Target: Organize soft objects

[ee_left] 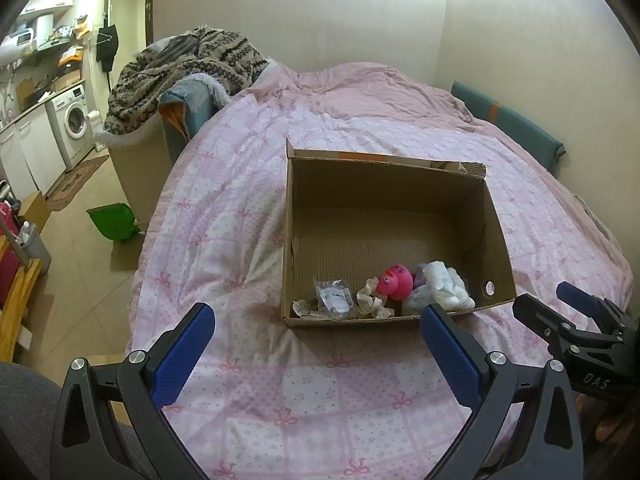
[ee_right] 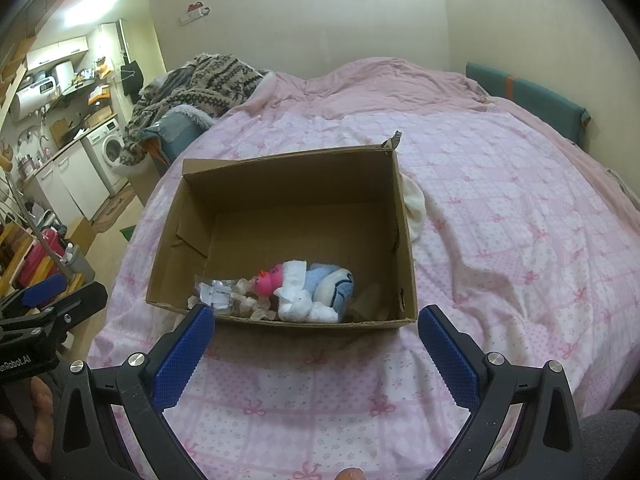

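1. Right wrist view: right tongs (ee_right: 316, 322) spread wide, empty, hovering over the bed (ee_right: 500, 208); left tongs (ee_left: 316, 320) likewise released
2. Cardboard box (ee_right: 404, 240) just ahead holds the soft toys (ee_right: 312, 288) against its near wall
3. Likely next, the cream cloth (ee_right: 414, 208) beside the box's right wall: approach low, pinch a fold

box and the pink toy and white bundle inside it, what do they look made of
Box: brown corrugated cardboard, matte, with fluting lines on its floor. Pink toy: smooth and slightly glossy, probably rubber or soft plastic. White bundle: soft crumpled fabric, matte; possibly a sock or cloth.
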`<state>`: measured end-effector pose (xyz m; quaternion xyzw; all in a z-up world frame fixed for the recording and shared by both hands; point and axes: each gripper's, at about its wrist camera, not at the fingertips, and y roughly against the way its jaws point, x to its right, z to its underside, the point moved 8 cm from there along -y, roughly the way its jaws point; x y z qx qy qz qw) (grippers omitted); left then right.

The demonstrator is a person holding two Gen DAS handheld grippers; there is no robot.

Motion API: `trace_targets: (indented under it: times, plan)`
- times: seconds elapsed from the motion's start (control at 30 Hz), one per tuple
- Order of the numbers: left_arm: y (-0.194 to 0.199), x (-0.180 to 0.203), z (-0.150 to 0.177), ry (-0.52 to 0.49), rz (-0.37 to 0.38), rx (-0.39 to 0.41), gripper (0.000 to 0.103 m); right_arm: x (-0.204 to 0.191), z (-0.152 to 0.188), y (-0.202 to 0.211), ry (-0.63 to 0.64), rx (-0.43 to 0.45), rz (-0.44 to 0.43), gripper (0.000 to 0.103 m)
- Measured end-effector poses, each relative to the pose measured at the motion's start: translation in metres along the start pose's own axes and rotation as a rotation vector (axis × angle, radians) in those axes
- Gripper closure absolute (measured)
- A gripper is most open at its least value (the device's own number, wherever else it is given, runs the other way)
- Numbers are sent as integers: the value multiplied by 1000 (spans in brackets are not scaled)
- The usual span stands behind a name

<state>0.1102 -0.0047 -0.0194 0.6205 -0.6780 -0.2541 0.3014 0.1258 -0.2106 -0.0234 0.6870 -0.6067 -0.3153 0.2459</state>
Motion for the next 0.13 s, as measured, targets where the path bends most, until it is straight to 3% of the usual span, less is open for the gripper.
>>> trace_targets:
  times: [0.13]
  plan:
    - [-1,-2,1,7,-5,-5,1,0,0,0,0,-1,1,0]
